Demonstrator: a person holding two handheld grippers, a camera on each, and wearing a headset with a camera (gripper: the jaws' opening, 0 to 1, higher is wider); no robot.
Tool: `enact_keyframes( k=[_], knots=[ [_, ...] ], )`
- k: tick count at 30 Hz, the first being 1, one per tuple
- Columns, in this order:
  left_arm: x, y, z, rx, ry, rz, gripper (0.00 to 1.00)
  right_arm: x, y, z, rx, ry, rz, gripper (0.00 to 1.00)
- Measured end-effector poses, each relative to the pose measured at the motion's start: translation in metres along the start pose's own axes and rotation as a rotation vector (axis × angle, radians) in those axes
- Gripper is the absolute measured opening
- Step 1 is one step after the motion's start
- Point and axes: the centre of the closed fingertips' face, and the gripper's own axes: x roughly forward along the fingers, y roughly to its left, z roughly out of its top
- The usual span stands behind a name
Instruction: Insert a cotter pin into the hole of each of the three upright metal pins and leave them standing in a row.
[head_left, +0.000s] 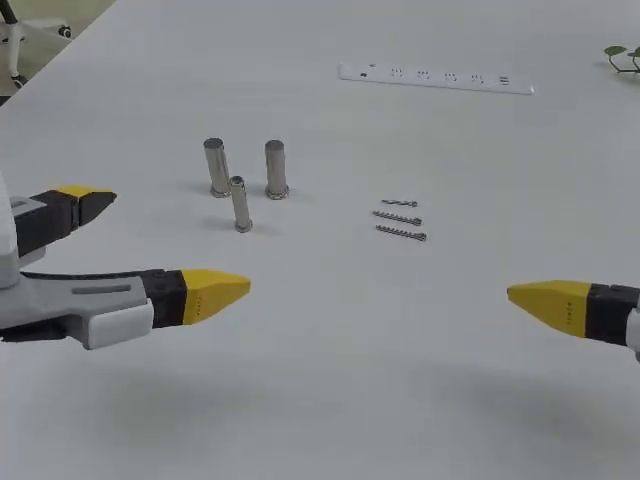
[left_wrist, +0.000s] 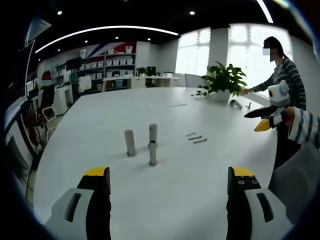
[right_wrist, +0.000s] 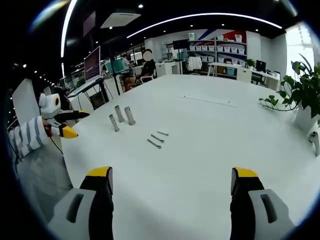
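Metal pins (head_left: 240, 203), three: steel-grey cylinders, all upright on the white table (head_left: 330, 380). Two stand side by side at the back. The third stands just in front, between them and nearer the left one, so the group makes a tight triangle, not a row. None touches another.

Cotter pins (head_left: 397, 217), three: lying flat and loose on the table to the right of the metal pins, apart from them. They lie roughly parallel, one behind the other, close together.

Left claw (left_wrist: 168, 172): yellow-tipped jaws on a black and grey body, spread wide, nothing between them. It is held above the table on the near side of the metal pins, which show ahead between its jaws in the left gripper view. In the head view it enters from the left edge.

Right claw (right_wrist: 171, 175): same make, jaws spread wide, empty. It is held over bare table on the near side, well apart from the cotter pins.

Power strip (head_left: 435, 78): white, long, flat at the far side of the table.

Potted plant (left_wrist: 222, 82): green, at the table's far end.

Striped sleeve (left_wrist: 305, 127): on the arm holding the right claw.
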Motion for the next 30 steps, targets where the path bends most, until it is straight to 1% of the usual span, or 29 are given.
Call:
enact_keyframes(
  k=[5, 14, 19, 27, 30],
  knots=[
    [0.003, 0.001, 0.002, 0.000, 0.000, -0.006, 0.93, 0.002, 0.000, 0.003, -0.001, -0.004, 0.000, 0.97],
    [0.013, 0.009, 0.004, 0.002, 0.006, -0.006, 0.86, 0.006, -0.001, 0.007, -0.004, -0.010, 0.003, 0.97],
    [0.022, 0.013, 0.004, 0.000, 0.018, -0.014, 0.80, 0.008, -0.002, 0.010, -0.004, -0.014, 0.003, 0.97],
    [0.038, 0.015, 0.008, -0.006, 0.020, -0.025, 0.71, 0.011, -0.003, 0.010, -0.005, -0.005, 0.009, 0.96],
    [0.046, 0.015, 0.006, 0.010, 0.043, -0.031, 0.66, 0.013, -0.002, 0.008, -0.010, 0.007, 0.015, 0.95]
  ],
)
